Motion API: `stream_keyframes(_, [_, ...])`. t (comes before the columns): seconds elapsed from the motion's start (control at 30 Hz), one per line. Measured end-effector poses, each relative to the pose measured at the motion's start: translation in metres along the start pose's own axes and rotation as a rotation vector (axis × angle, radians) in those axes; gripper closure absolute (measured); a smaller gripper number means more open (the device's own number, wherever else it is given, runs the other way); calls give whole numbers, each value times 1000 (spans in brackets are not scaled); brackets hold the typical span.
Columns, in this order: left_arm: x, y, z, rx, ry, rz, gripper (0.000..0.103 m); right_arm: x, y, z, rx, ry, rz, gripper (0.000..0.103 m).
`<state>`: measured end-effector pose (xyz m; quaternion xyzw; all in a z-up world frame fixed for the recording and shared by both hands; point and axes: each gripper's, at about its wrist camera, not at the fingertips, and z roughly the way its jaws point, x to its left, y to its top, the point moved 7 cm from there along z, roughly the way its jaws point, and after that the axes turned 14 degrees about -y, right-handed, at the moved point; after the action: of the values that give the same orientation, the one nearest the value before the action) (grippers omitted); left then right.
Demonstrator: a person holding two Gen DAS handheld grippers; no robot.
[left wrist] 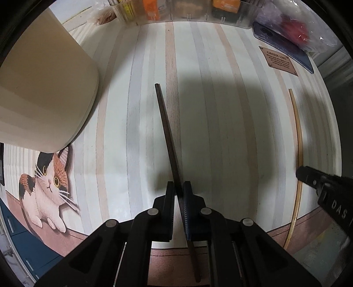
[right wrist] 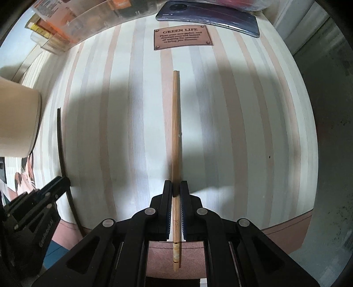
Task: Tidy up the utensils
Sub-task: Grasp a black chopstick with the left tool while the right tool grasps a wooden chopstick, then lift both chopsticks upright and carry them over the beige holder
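In the left wrist view my left gripper [left wrist: 178, 187] is shut on a dark brown chopstick [left wrist: 167, 132], which points away from me over the striped mat [left wrist: 220, 110]. In the right wrist view my right gripper [right wrist: 176, 187] is shut on a light bamboo chopstick [right wrist: 175, 123] that runs straight ahead, its banded end behind the pads. Each view catches the other tool at its edge: the bamboo chopstick [left wrist: 298, 143] with the right gripper's fingers [left wrist: 308, 176] at right, the dark chopstick [right wrist: 62, 154] with the left gripper's fingers [right wrist: 57, 187] at left.
A tall cream container [left wrist: 44, 92] stands at the left, also seen as the cream container [right wrist: 17, 123]. A clear organizer [left wrist: 181, 13] with packets lines the far edge, and a dark blue phone [right wrist: 209, 16] lies at the far right. A cat picture [left wrist: 48, 185] is printed on the mat.
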<state>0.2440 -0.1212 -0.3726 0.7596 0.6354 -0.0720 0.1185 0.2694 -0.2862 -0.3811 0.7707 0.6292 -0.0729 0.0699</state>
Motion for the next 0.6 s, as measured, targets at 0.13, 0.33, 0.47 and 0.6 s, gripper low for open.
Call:
stream_keyframes(0.13, [5,-1,1,0,-6,-3,98,-7,16,1,6,-22,-2,95])
stream_keyframes(0.33, [26,11,13,1,-6,0,97,19,4,-3,26,-35,-27,96])
stream_keyframes(0.47, [23,15,16,5,11,18,97,37,2,-8,29,-34,-68,96])
stream_keyframes(0.6, [19,21,16,12,13,16,97,47,2,-11,34,-49,-75,96])
